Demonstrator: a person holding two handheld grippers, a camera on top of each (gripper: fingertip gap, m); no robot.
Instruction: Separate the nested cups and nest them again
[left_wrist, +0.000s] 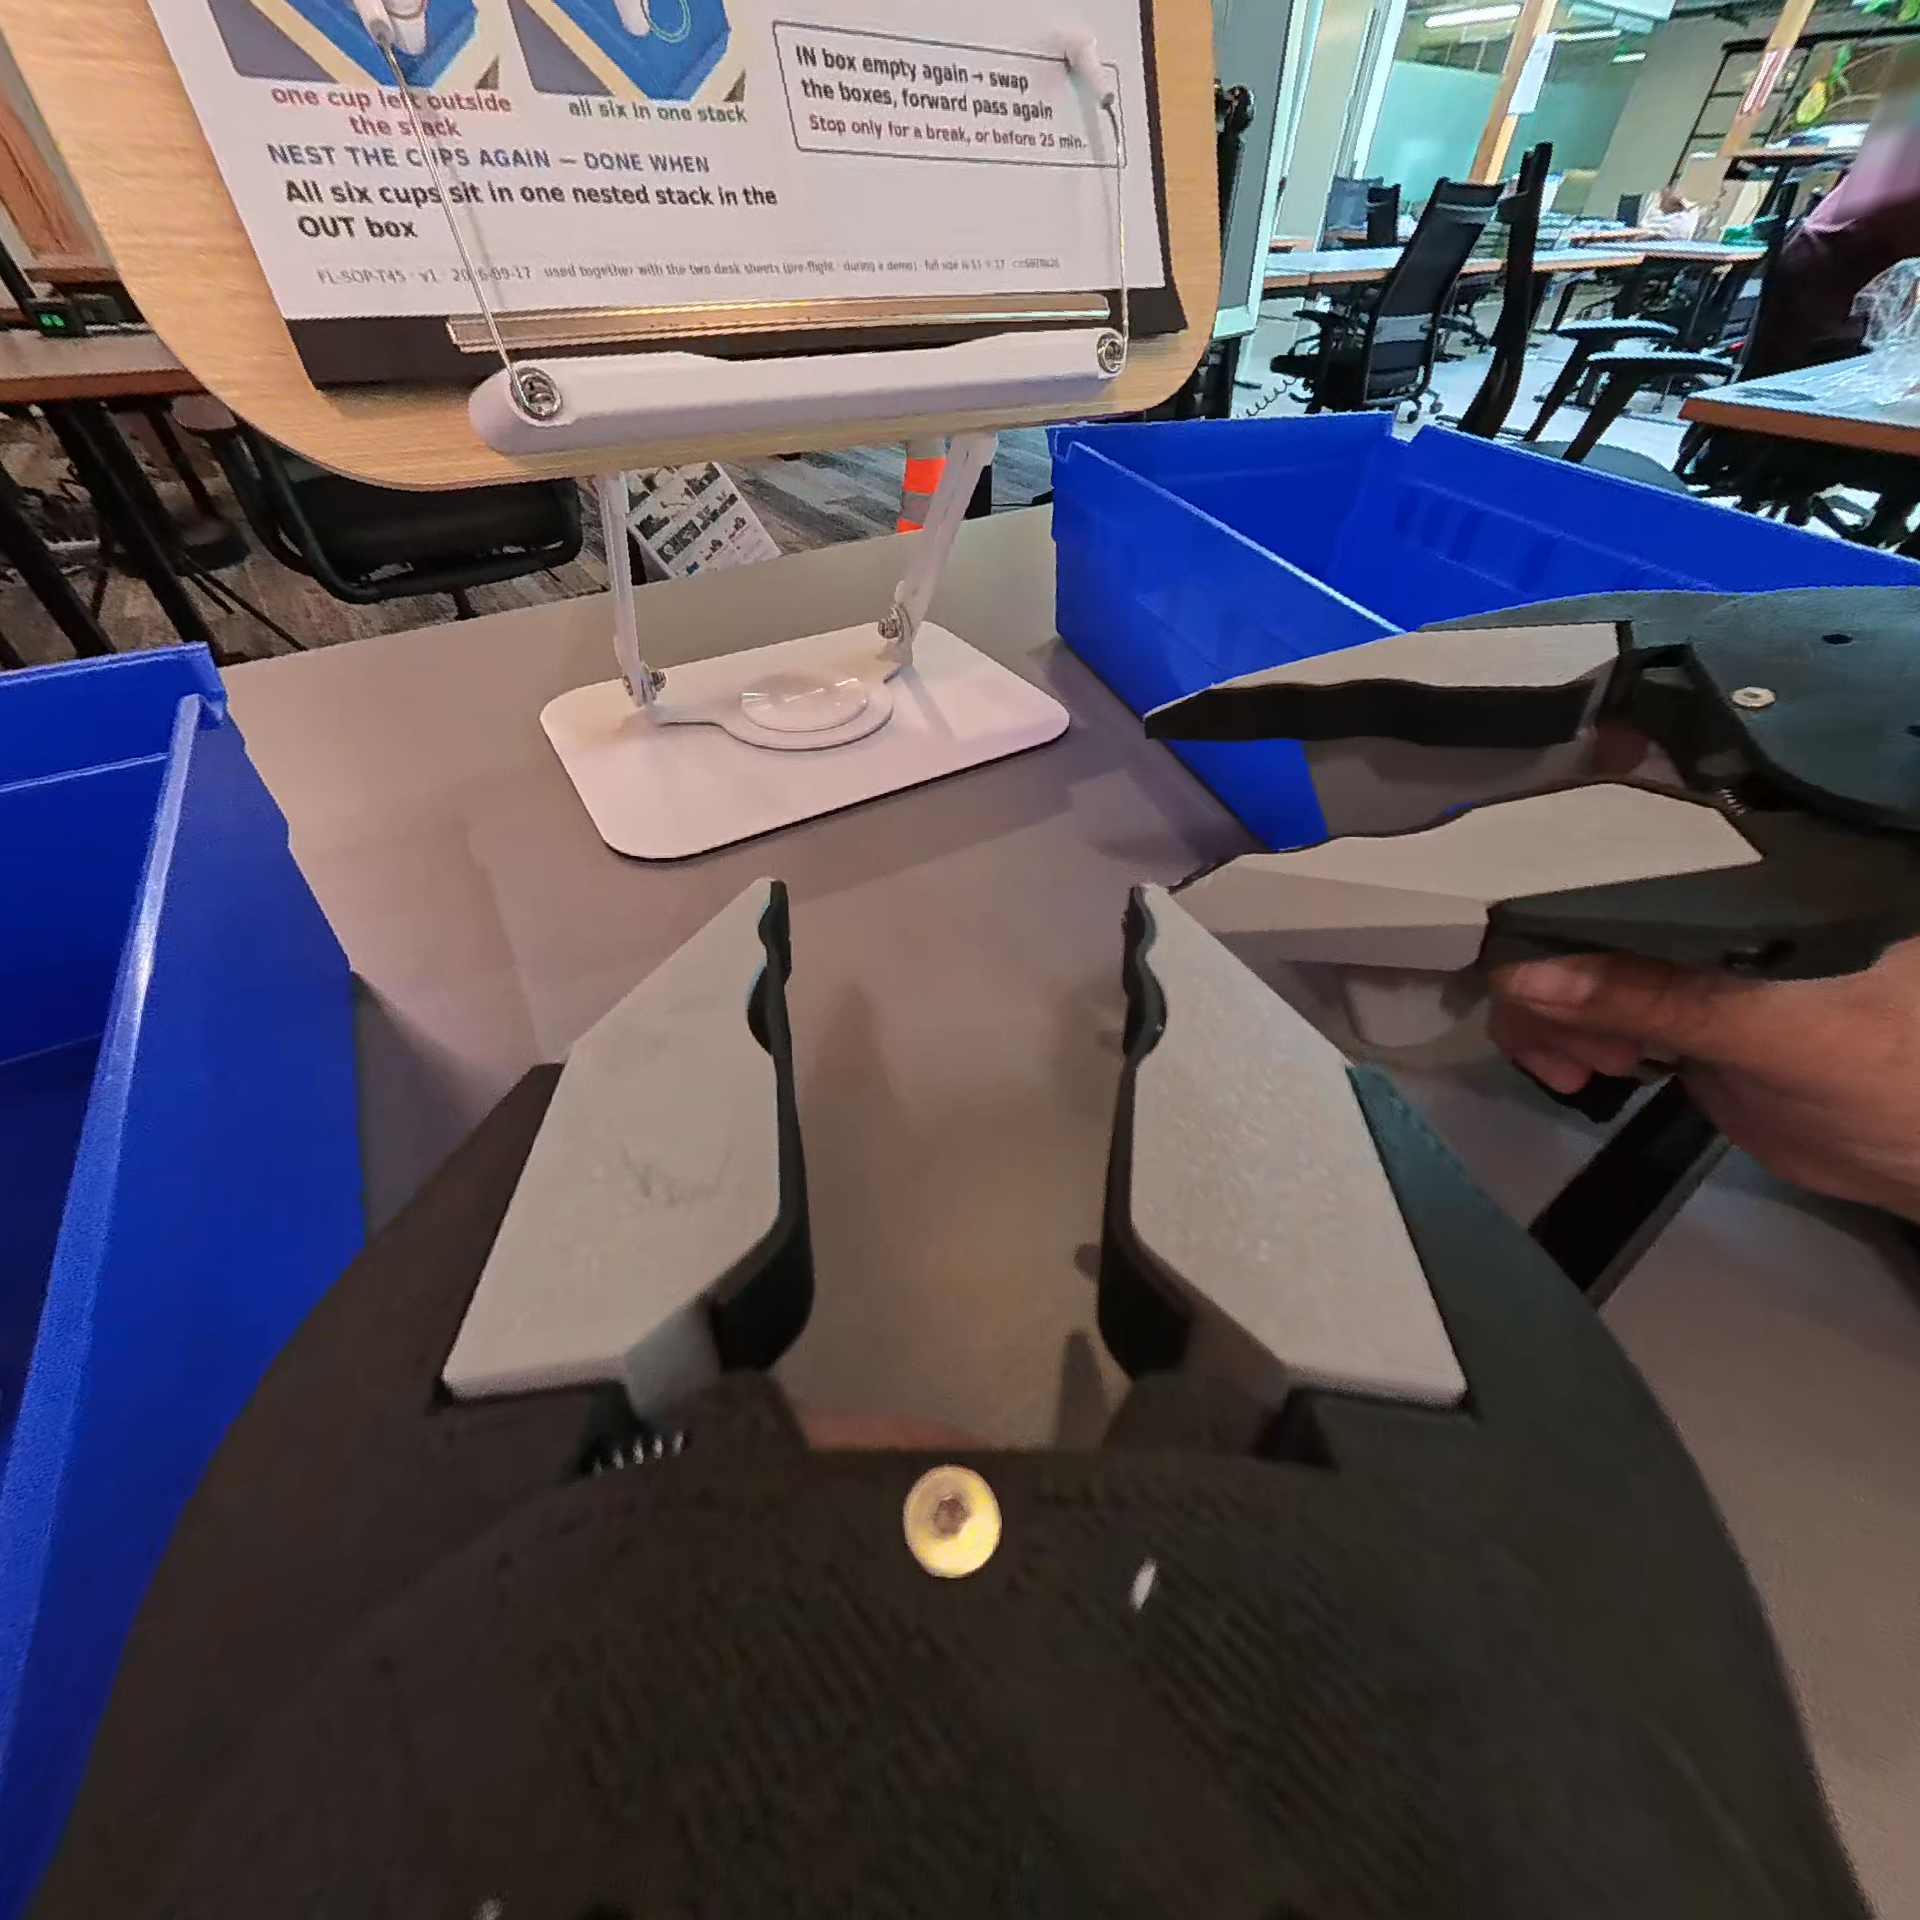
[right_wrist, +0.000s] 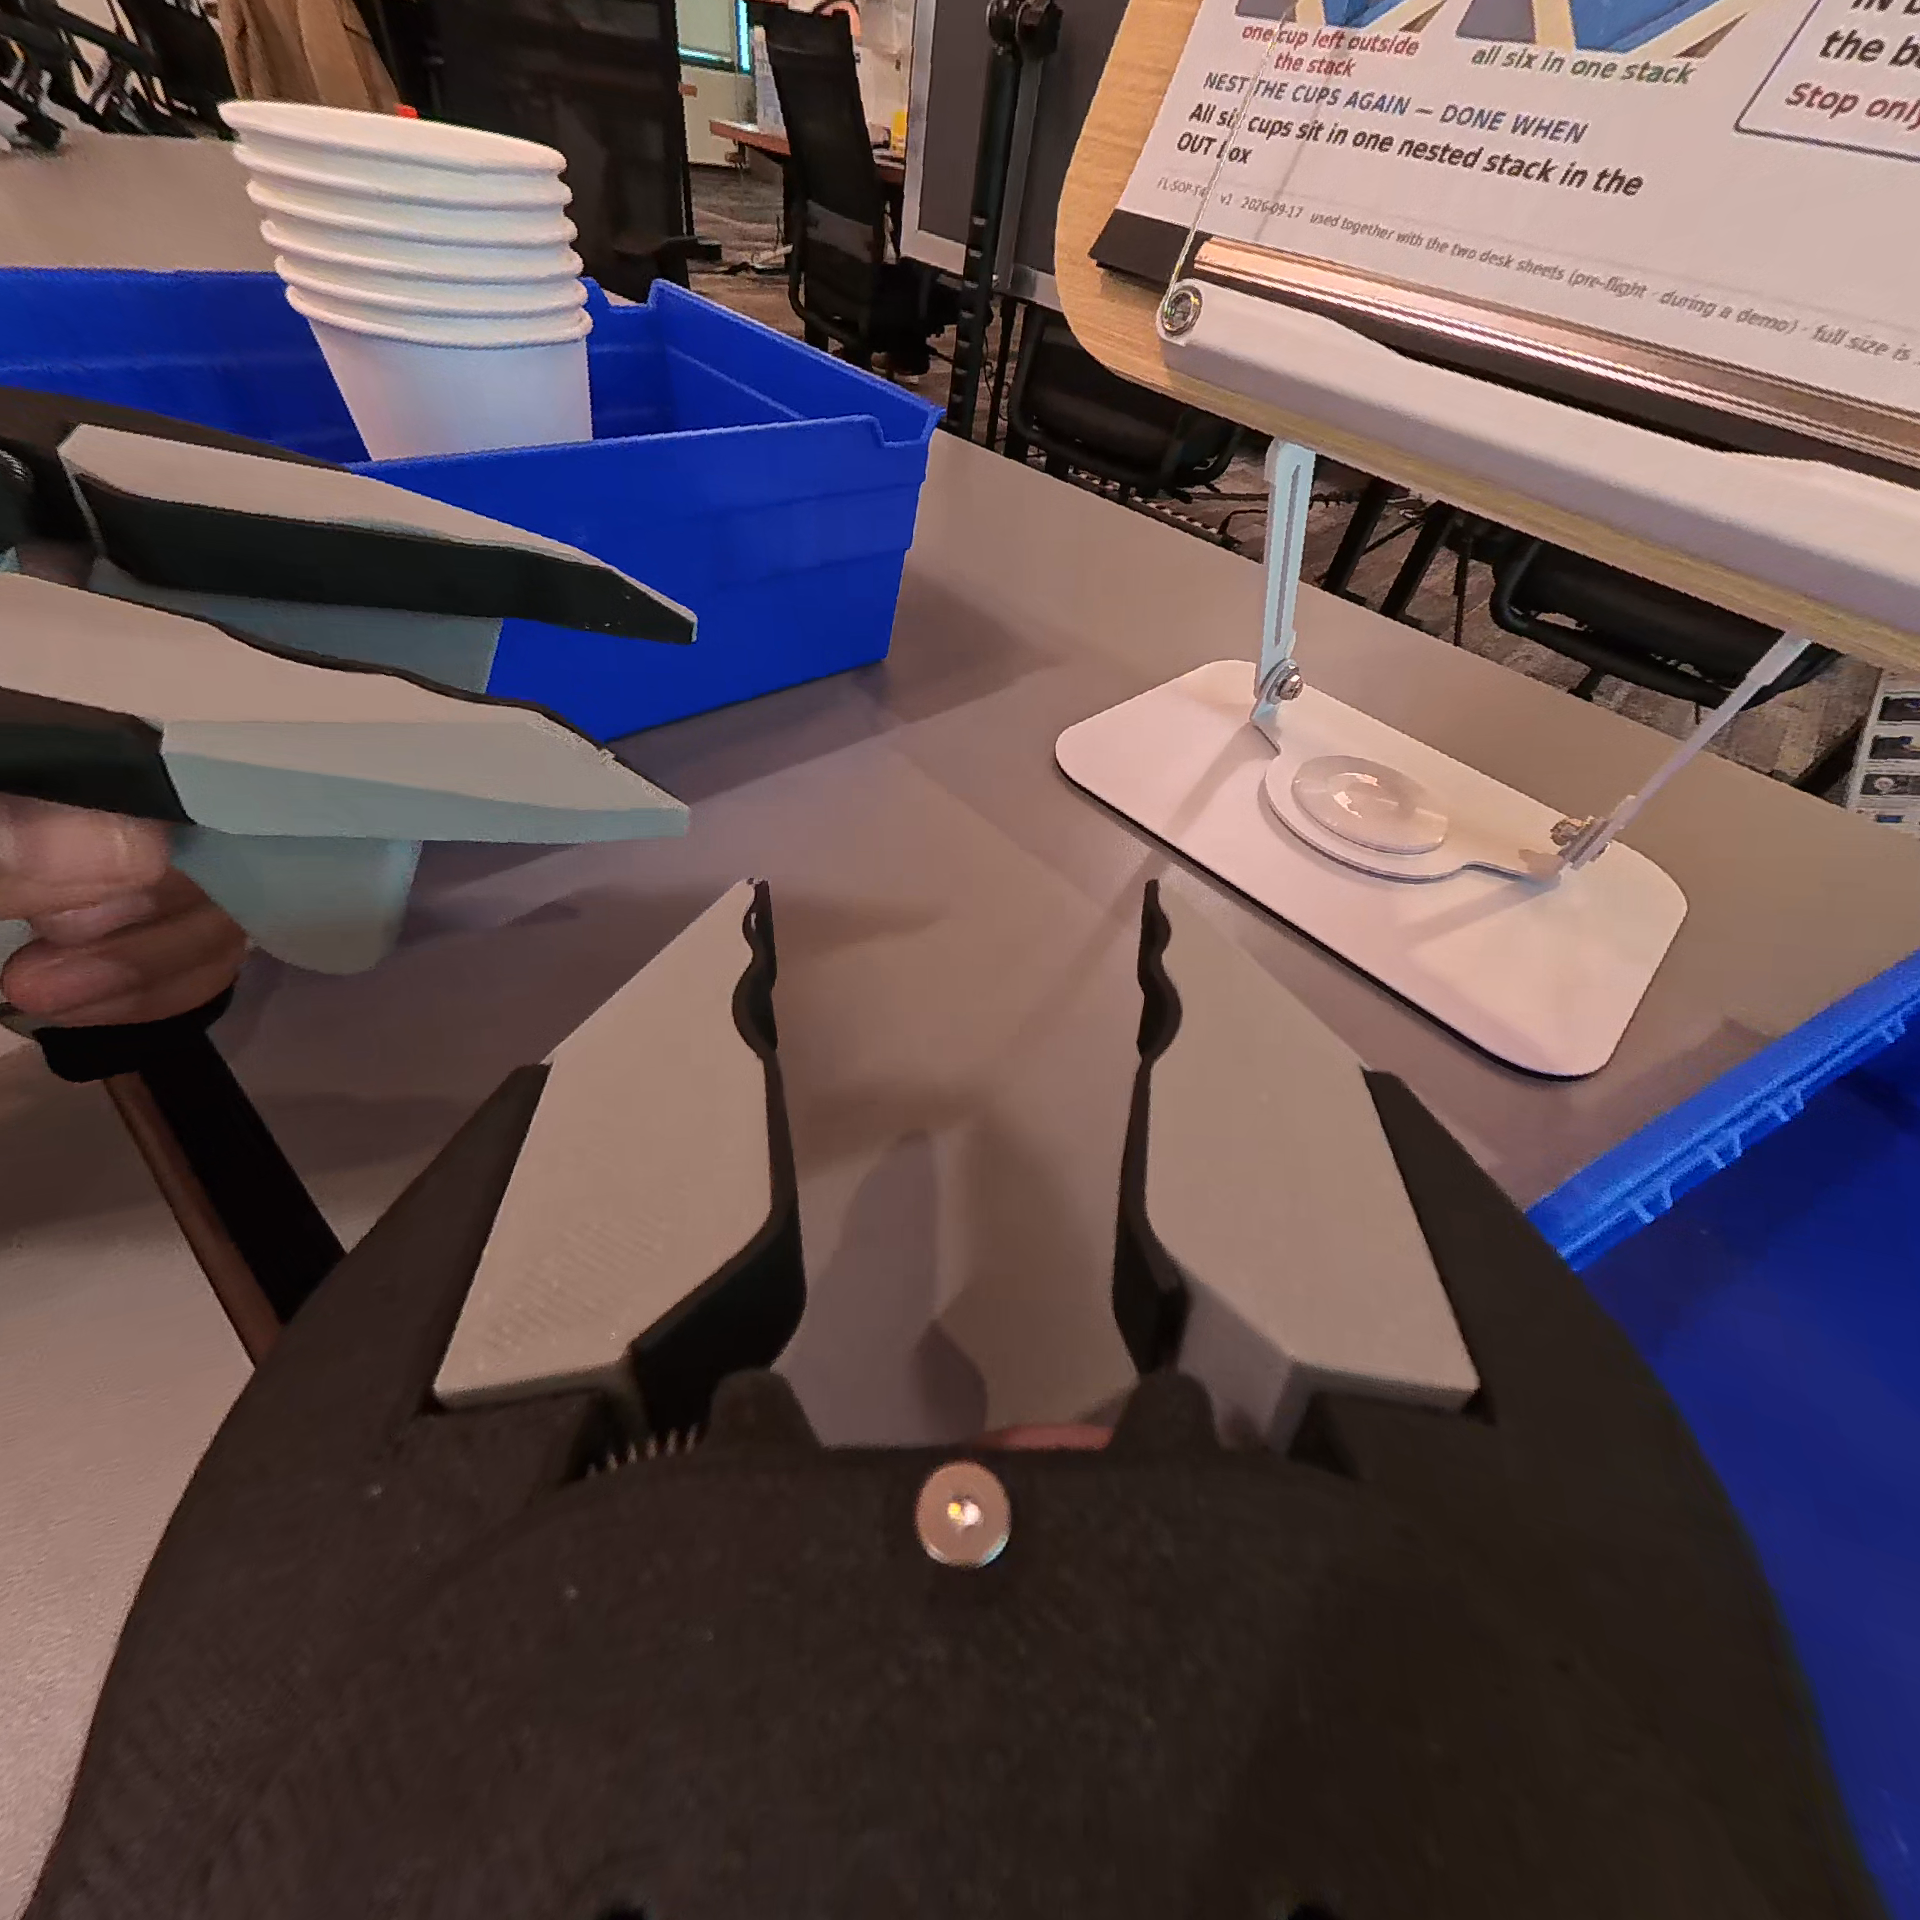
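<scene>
A nested stack of several white paper cups (right_wrist: 436, 281) stands upright in the blue bin (right_wrist: 727, 520) at the left of the table in the right wrist view. My left gripper (left_wrist: 954, 899) is open and empty over the grey table; it also shows in the right wrist view (right_wrist: 686, 717), in front of that bin. My right gripper (right_wrist: 951, 899) is open and empty over the table; it also shows in the left wrist view (left_wrist: 1164, 800), in front of a second blue bin (left_wrist: 1299, 540), whose visible part holds nothing.
A white document stand (left_wrist: 800, 738) with a wooden board and a printed sheet stands at the table's middle back; it also shows in the right wrist view (right_wrist: 1382, 883). A blue bin wall (left_wrist: 135, 1039) is close at the left. Office chairs and desks stand behind.
</scene>
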